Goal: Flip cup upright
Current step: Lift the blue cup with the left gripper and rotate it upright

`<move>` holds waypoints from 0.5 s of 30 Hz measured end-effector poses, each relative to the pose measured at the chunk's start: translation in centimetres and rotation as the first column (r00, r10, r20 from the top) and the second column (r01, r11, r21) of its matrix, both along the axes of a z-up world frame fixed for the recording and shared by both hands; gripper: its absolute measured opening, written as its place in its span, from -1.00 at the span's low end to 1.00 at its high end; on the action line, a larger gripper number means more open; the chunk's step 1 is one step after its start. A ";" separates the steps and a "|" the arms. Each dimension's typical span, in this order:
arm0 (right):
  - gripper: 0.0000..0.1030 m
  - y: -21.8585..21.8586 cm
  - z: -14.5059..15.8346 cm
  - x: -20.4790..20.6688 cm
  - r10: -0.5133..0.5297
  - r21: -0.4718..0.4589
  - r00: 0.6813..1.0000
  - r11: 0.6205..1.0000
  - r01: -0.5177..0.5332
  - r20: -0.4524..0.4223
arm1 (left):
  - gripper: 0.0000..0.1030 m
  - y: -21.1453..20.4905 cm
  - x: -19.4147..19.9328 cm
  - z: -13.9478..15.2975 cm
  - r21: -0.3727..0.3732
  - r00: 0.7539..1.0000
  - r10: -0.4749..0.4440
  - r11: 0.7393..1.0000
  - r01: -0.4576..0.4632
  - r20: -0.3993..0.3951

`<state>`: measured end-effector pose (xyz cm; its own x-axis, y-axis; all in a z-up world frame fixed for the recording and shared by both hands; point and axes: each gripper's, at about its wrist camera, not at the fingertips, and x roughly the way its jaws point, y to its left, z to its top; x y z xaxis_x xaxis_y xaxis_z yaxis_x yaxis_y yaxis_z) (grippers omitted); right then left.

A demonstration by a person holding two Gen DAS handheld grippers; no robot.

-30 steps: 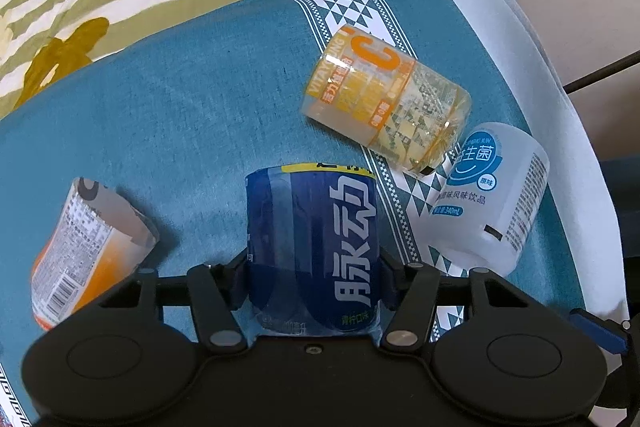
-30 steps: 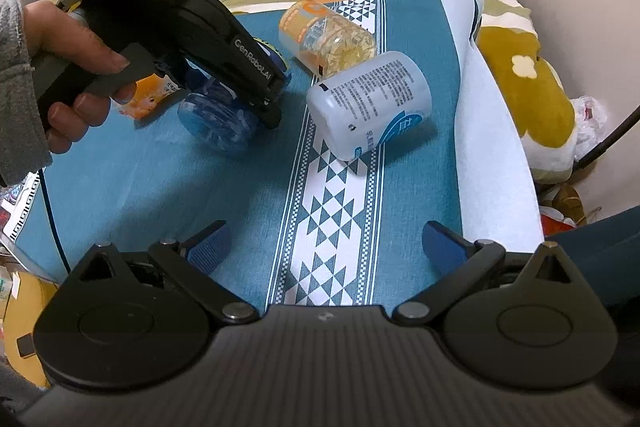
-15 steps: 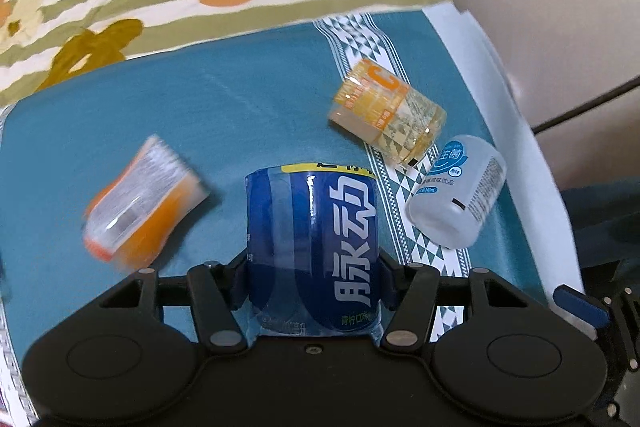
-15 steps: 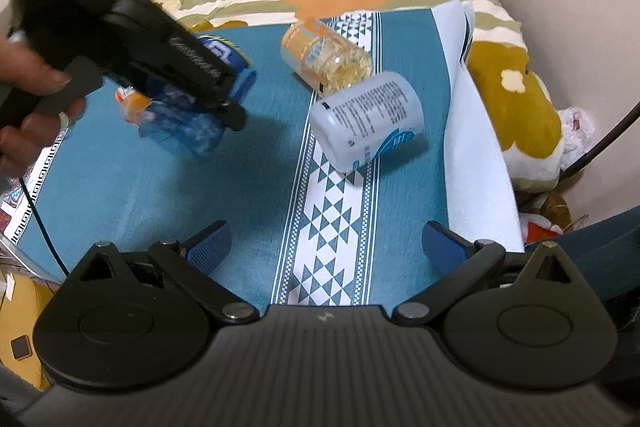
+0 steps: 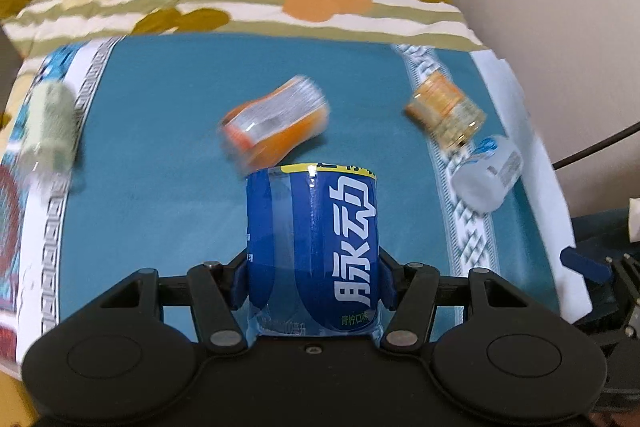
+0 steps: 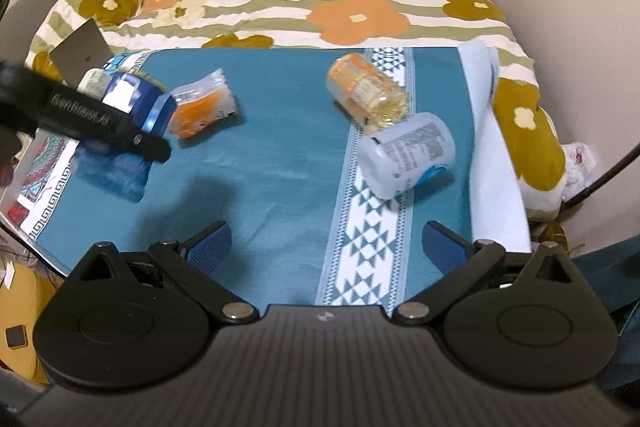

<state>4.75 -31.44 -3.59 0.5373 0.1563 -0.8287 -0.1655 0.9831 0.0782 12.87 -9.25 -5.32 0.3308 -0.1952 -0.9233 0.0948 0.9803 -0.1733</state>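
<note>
Between the fingers of your left gripper (image 5: pixel 314 277), in the left wrist view, the blue cup (image 5: pixel 312 247) is clamped — lifted above the teal cloth (image 5: pixel 160 195). An orange cup (image 5: pixel 276 129) lies at 12 o'clock of it.

From the right wrist view, your right gripper (image 6: pixel 325 243) stands wide apart and holds nothing — the blue cup (image 6: pixel 128 131) is at 10 o'clock, the white cup (image 6: pixel 408 155) at 1 o'clock.

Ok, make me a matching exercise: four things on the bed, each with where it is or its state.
1. blue cup
2. white bottle
3. right claw
4. orange pouch

a. lying on the patterned white stripe
b. open, holding nothing
c. clamped in the left claw
d. lying on the plain teal cloth

Pairs: 1-c, 2-a, 3-b, 4-d
</note>
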 end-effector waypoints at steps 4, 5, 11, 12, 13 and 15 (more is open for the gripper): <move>1.00 1.5 -0.6 0.0 0.024 0.006 0.999 1.000 -0.024 -0.022 | 0.23 1.6 -1.0 -1.5 0.003 0.999 0.024 1.000 -0.024 -0.041; 1.00 1.9 -0.9 0.1 0.031 0.007 0.999 0.999 -0.031 -0.029 | 0.23 2.0 -1.2 -2.1 0.005 0.998 0.026 1.000 -0.026 -0.050; 1.00 3.6 -2.6 0.4 0.060 0.004 0.996 0.998 -0.060 -0.070 | 0.23 2.2 -1.2 -5.1 0.024 0.995 -0.012 1.000 0.014 -0.098; 1.00 3.7 -2.8 0.5 0.062 0.004 0.995 0.998 -0.062 -0.075 | 0.24 2.0 -1.1 -5.5 0.029 0.995 -0.018 0.999 0.021 -0.100; 1.00 3.8 -3.1 0.6 0.062 0.004 0.995 0.998 -0.062 -0.079 | 0.24 1.8 -1.0 -5.9 0.032 0.994 -0.024 0.999 0.028 -0.103; 1.00 3.8 -3.5 0.7 0.058 0.005 0.995 0.998 -0.058 -0.087 | 0.24 1.6 -0.6 -6.5 0.038 0.994 -0.033 0.999 0.037 -0.106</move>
